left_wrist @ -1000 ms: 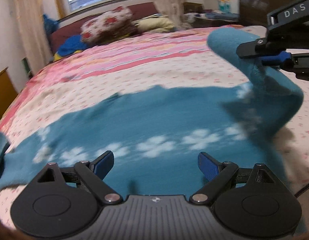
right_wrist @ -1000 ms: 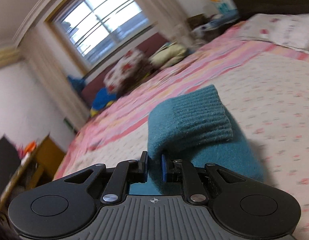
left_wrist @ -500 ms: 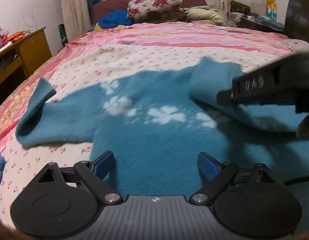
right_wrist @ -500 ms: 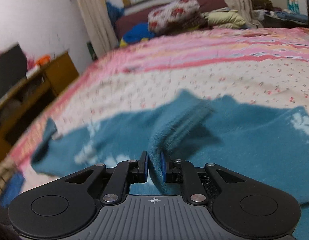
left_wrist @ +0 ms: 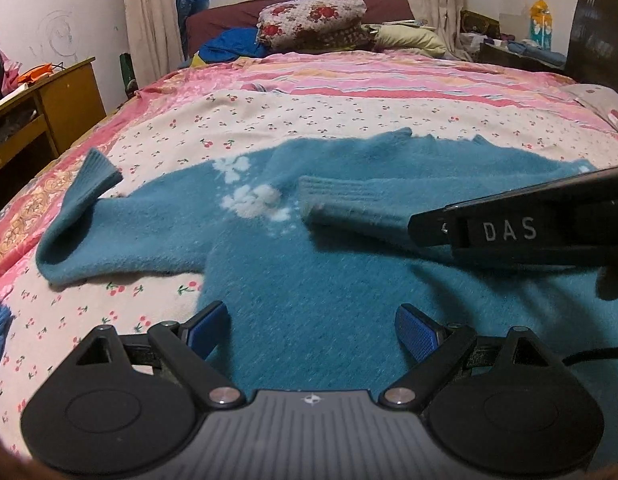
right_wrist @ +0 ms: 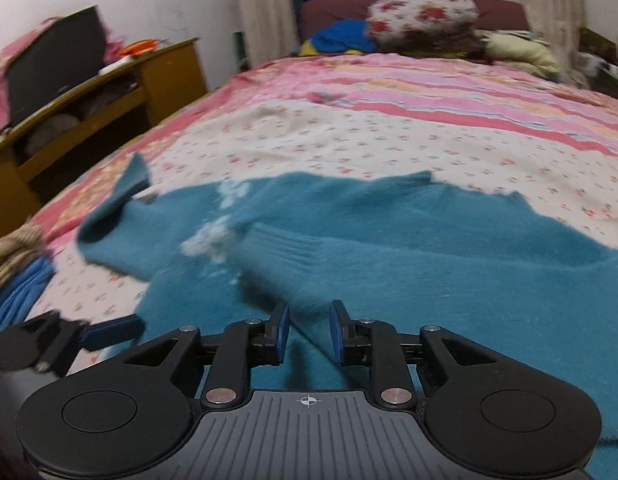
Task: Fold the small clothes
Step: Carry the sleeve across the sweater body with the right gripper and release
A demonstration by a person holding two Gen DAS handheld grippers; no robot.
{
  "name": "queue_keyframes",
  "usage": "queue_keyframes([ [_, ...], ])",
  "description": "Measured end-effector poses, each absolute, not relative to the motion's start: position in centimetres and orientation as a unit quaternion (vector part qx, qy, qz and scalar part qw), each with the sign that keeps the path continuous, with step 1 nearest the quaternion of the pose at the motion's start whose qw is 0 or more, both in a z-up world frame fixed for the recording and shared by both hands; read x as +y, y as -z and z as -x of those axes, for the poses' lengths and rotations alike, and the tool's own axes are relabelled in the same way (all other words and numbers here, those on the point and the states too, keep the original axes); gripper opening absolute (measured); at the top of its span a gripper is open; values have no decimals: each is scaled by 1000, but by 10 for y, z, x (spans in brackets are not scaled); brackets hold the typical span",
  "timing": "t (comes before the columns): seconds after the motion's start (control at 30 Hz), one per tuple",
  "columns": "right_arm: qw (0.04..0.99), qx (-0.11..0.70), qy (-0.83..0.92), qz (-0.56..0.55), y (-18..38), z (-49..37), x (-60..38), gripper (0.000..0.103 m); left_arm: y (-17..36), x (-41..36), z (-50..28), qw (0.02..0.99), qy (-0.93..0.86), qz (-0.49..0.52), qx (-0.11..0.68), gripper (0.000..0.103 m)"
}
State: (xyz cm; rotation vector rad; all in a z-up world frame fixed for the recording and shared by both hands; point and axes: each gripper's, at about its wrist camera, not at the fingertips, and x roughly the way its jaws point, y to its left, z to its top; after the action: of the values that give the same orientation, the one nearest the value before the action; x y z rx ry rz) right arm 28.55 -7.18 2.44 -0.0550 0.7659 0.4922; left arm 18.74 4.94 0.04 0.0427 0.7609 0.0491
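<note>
On the bed [left_wrist: 349, 128] lies the teal sweater [left_wrist: 309, 280], spread flat over the cherry-print sheet, white flowers showing near its middle. One sleeve [left_wrist: 365, 208] is folded across the body, ribbed cuff resting just beside the flowers; the other sleeve [left_wrist: 93, 216] stretches out to the side, its cuff kinked upward. The right gripper [right_wrist: 308, 334] sits low over that folded sleeve, jaws opening, the blue pads a little apart with the sleeve's fabric running between them and no longer pinched. The left gripper [left_wrist: 311, 332] hovers over the sweater's near body, jaws spread wide, nothing held. In the left view the right gripper's black side reaches in from the edge over the sleeve. Blue knitwear [right_wrist: 17, 300] peeks in beside the bed's near corner. Beyond, a wooden desk [left_wrist: 41, 112] stands by the wall, floral pillows [left_wrist: 313, 20] are piled under the window
</note>
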Motion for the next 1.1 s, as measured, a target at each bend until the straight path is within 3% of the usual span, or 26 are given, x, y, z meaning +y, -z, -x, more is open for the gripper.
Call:
queue_keyframes([
  [0.17,903,356,-236,46,-26,-284,-66,25,2,58,-184,928,-24,-8,371,96],
  [0.43,893,344,-260,131,-12,-284,-28,43,5,65,-180,930,-9,-1,366,97],
  [0.57,891,345,-247,159,-3,-294,-14,37,5,68,-180,930,-3,5,367,97],
  [0.63,894,352,-233,147,-4,-299,-14,18,5,68,-180,930,-2,7,367,97],
  [0.7,900,353,-224,125,-11,-302,-18,13,5,69,-179,930,-1,9,367,97],
  [0.87,913,336,-212,92,-27,-307,-20,13,5,70,-178,930,-1,12,367,97],
  [0.97,893,384,-212,99,-8,-316,-17,17,6,70,-178,930,-3,11,367,97],
  [1.1,897,373,-217,95,-9,-306,-21,25,7,69,-179,930,-7,9,368,98],
])
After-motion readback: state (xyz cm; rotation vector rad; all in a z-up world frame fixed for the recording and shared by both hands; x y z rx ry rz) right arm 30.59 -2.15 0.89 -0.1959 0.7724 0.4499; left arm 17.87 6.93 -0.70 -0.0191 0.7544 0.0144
